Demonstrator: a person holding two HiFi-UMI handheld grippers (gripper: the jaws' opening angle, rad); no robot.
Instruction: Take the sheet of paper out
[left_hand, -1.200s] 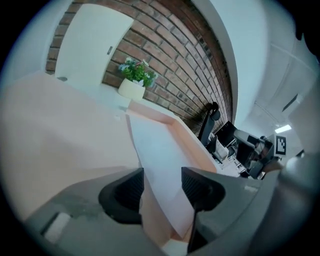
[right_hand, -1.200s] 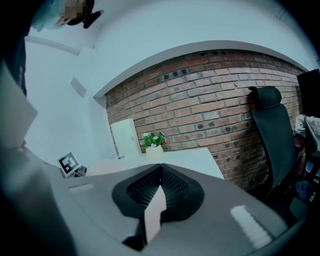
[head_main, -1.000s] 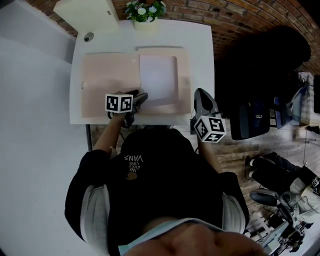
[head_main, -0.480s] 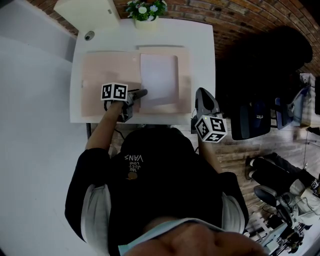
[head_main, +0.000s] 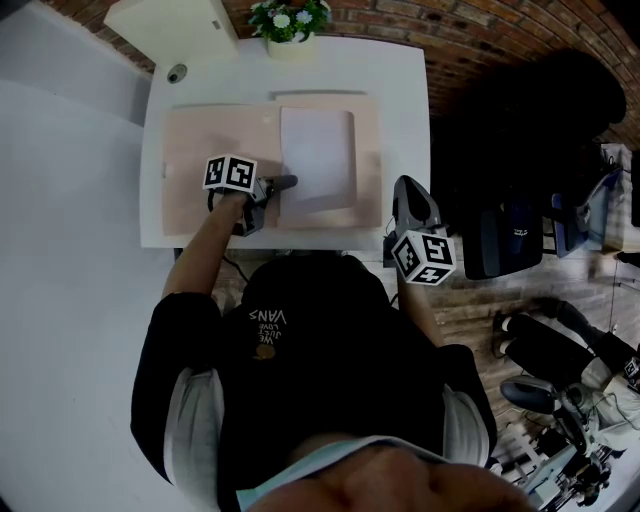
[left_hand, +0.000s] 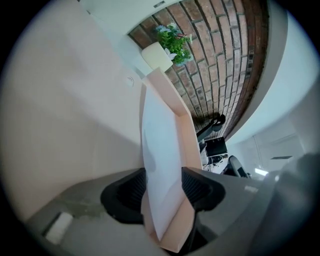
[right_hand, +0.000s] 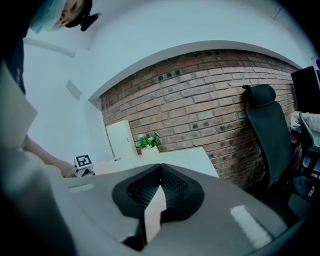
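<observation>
Left tongs (left_hand: 164, 186) pinch sheet (left_hand: 160, 150) and folder flap (left_hand: 186, 140), visible only close-up.

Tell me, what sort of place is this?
Probably an office or workroom: a white desk against a brick wall, a black office chair nearby, and a potted plant at the desk's far edge.

Only thing I can actually read is VANS, white letters on my black top (head_main: 268, 316), middle of the head view and upside down from there. The smaller orange lines just below it are too tiny to make out. The cube (head_main: 229, 172) on my left tongs (head_main: 283, 184) and the cube (head_main: 423, 257) on my right tongs (head_main: 402, 188) just show black-and-white square markers, nothing readable.
</observation>
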